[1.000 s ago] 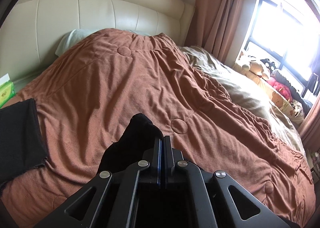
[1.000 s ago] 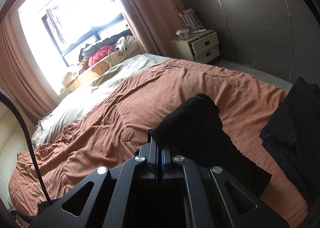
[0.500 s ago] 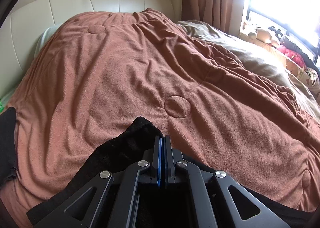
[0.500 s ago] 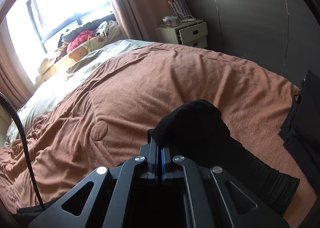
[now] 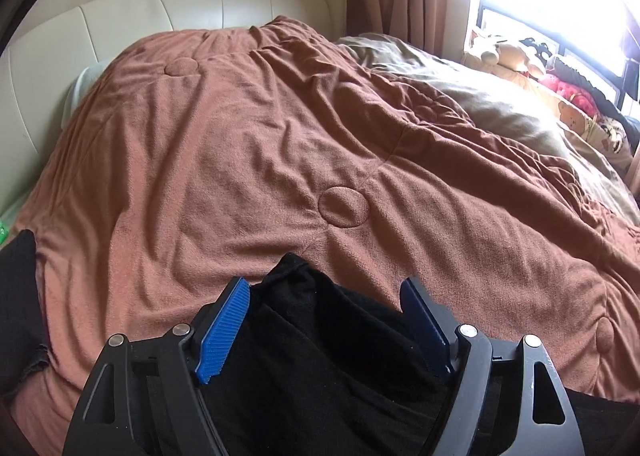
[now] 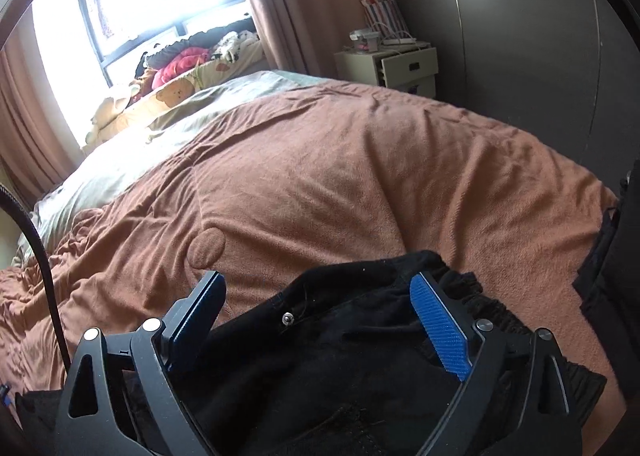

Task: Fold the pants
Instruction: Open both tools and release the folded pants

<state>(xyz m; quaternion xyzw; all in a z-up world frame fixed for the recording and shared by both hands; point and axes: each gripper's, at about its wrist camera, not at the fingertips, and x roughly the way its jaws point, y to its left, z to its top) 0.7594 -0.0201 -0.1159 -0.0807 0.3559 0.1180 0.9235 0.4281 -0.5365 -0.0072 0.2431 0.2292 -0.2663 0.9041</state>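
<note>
Black pants [image 5: 320,340] lie on the brown blanket [image 5: 248,144] at the near edge of the bed. In the left wrist view my left gripper [image 5: 326,292] has its jaws opening, blue pads wide apart, with a bunched black fold lying loose between them. In the right wrist view the pants' elastic waistband and metal button [image 6: 286,318] show. My right gripper [image 6: 316,288] is also opening, its pads clear of the black pants [image 6: 352,336] that rest between them.
More black clothing lies at the left edge [image 5: 18,296] and at the right edge [image 6: 612,296]. A cream headboard [image 5: 168,12] backs the bed. Beyond it are a beige quilt [image 5: 500,112], soft toys on the window sill [image 6: 180,68], curtains and a nightstand [image 6: 396,64].
Both grippers were shut on bunched black cloth; now both stand wide apart and the pants have dropped onto the blanket. Both hands moved forward and a little lower over the bed.
</note>
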